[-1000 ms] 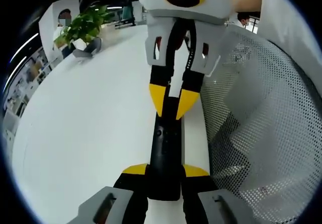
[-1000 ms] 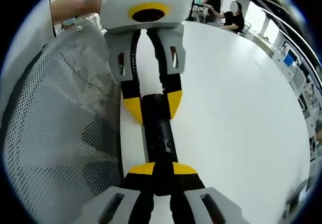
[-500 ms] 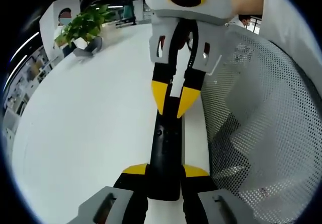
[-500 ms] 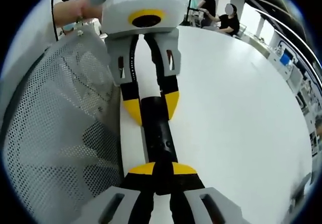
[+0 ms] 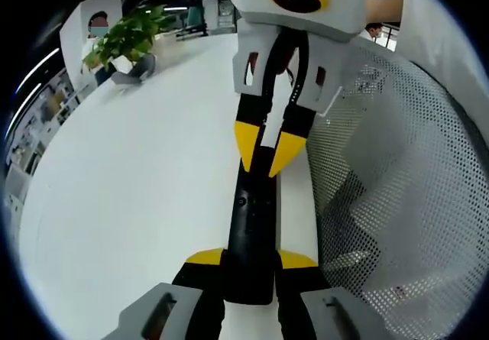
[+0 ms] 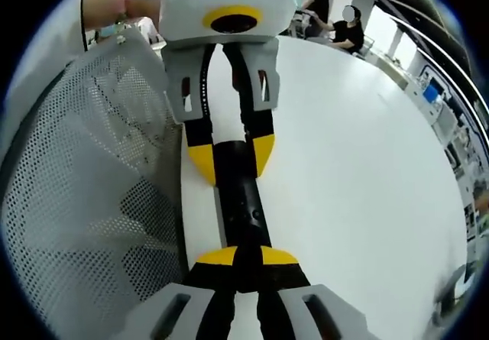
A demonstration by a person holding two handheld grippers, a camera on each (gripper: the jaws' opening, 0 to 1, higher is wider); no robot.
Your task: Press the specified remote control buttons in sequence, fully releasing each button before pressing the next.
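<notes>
Clearly the left claw [image 5: 250, 260] is clamped on one end of the black remote [image 5: 252, 233], steadying it above the white table [image 5: 130, 187]; the right claw [image 5: 265, 150], tips nearly together and gripping nothing, points down at the far end, apparently to press a button; a mesh sleeve [image 5: 397, 172] sits beside; a potted plant [image 5: 126, 46] stands well apart.

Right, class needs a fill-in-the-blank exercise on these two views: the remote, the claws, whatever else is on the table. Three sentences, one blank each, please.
1. The remote clamped at either end is ___ in colour.
2. The left claw and right claw both have ___ tips.
3. At the far edge of the white table stands a plant with ___ leaves.

Missing words: black; yellow; green
</notes>
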